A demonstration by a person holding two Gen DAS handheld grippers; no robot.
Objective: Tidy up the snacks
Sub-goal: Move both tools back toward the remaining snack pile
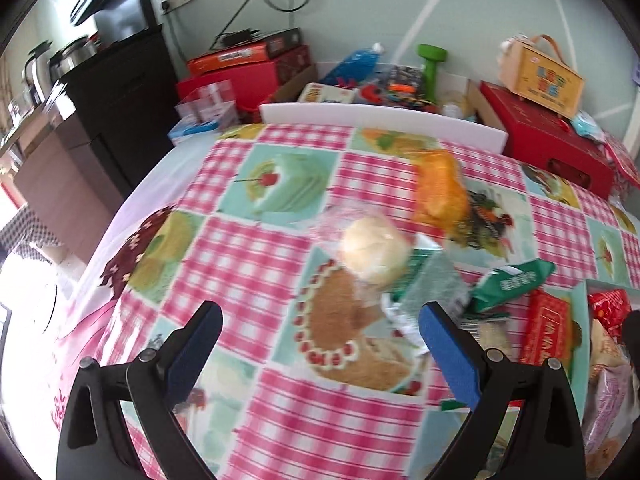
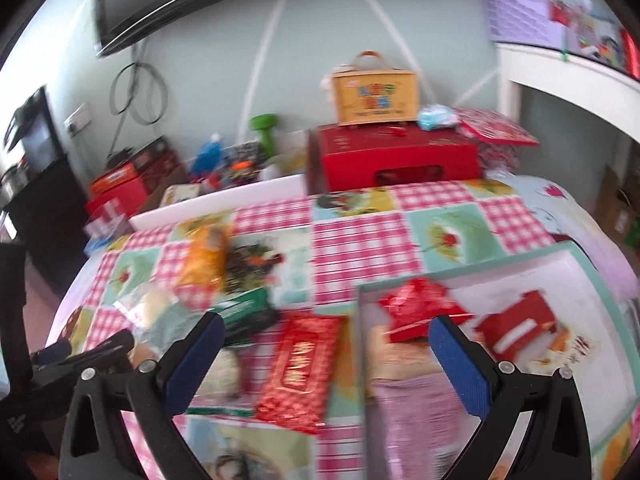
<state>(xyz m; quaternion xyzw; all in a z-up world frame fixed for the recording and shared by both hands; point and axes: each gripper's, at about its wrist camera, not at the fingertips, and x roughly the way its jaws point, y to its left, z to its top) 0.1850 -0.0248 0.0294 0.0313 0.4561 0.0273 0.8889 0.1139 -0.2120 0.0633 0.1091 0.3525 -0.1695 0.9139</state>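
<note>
Snacks lie on a pink checked tablecloth (image 1: pixel 248 264). A wrapped pale bun (image 1: pixel 374 254) sits mid-table with an orange packet (image 1: pixel 438 188) beyond it and green packets (image 1: pixel 512 282) to its right. A flat red packet (image 1: pixel 546 334) lies near a box (image 2: pixel 584 280) that holds a red shiny packet (image 2: pixel 420 308), a small red carton (image 2: pixel 518 326) and a pink bag (image 2: pixel 420 416). My left gripper (image 1: pixel 320 320) is open above the cloth, short of the bun. My right gripper (image 2: pixel 326 336) is open over the flat red packet (image 2: pixel 304 368) and the box's left edge. Nothing is held.
Behind the table stand a large red case (image 2: pixel 400 156) with a yellow handled box (image 2: pixel 376 92) on it, a green dumbbell (image 1: pixel 434 68), red boxes (image 1: pixel 240 68) and mixed clutter. A dark cabinet (image 1: pixel 116 104) with kettles is at the left. The left gripper shows at the left edge of the right wrist view (image 2: pixel 80 356).
</note>
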